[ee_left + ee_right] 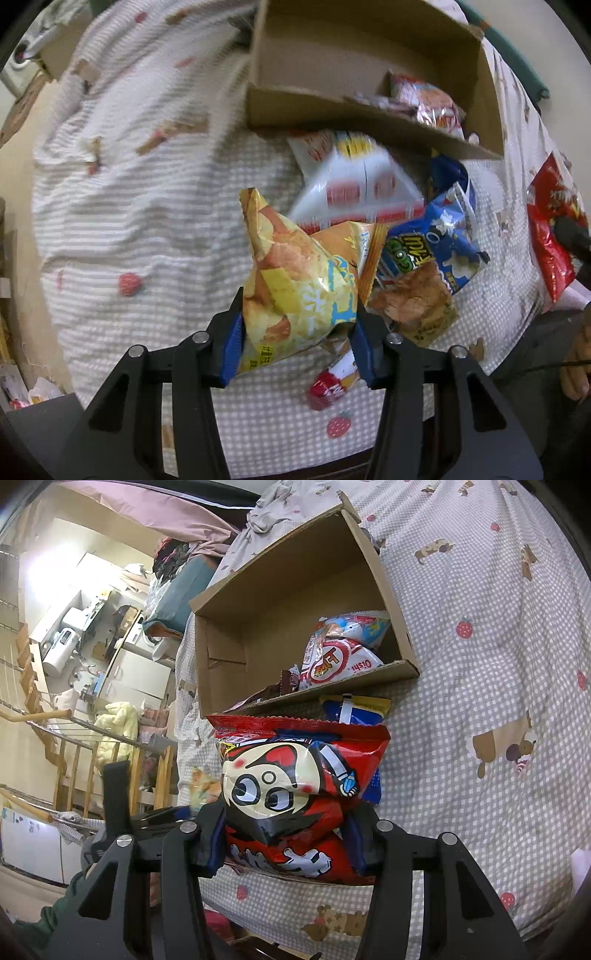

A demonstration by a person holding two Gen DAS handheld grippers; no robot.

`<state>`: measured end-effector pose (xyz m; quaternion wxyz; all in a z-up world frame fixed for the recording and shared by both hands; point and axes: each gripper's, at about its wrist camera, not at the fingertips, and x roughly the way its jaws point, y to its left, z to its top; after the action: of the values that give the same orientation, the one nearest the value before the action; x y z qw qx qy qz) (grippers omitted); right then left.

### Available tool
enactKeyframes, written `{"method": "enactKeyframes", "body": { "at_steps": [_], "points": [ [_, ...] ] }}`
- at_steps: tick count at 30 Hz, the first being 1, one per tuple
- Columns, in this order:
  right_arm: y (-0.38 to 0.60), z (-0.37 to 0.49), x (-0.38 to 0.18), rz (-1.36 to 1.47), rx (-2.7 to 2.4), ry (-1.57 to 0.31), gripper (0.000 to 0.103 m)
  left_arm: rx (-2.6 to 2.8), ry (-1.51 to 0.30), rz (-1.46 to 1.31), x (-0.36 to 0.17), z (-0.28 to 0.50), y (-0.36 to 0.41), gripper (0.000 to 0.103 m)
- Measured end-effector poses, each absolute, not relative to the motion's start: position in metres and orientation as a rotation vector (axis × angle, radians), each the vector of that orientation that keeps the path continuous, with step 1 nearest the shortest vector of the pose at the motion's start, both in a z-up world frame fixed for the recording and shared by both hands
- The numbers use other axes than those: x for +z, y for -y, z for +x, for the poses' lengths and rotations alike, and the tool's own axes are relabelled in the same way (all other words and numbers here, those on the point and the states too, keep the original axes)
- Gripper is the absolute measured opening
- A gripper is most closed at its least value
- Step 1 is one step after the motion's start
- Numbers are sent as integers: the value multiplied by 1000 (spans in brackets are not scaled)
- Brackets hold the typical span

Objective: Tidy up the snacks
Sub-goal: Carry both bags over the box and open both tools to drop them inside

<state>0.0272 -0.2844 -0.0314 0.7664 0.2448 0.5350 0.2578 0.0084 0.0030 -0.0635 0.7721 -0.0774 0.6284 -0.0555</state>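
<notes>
Snacks are lying in a loose pile on a checked bedspread [155, 206] printed with strawberries and dogs, just in front of an open cardboard box [332, 107] that is sitting on the same spread. The left gripper [299, 332] is clamping a yellow chip bag [295, 280] between its blue pads, which are pressing into the bag's lower sides; no earlier view is at hand to say more of its jaws. Beside that bag, a blue popcorn bag [443, 236], a white-and-red packet [354, 184] and a small brown packet [417, 302] are overlapping one another near the box's front wall. A small red-and-white wrapper [325, 387] is lying under the gripper.

The right gripper [284, 834] is gripping a red snack bag with a cartoon face [295, 775], its fingers squeezing the bag at the waist. Behind it, a blue-and-yellow packet [354, 709] is resting against the box. Inside the box [266, 635], a white Oishi bag [340, 664] and a pale packet [354, 624] are leaning in the right-hand corner, with a small dark wrapper [288, 681] at the front wall.
</notes>
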Motion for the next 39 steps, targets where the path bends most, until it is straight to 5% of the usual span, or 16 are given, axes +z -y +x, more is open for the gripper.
{"method": "enactKeyframes", "body": {
  "at_steps": [16,39],
  "points": [
    [281,25,-15,488,567,-1117,53,-50,-1177,-188,-5,0,-22,45],
    [258,108,28,380,540,-984,53,-54,-1018,-28,43,94,8,45]
  ]
}}
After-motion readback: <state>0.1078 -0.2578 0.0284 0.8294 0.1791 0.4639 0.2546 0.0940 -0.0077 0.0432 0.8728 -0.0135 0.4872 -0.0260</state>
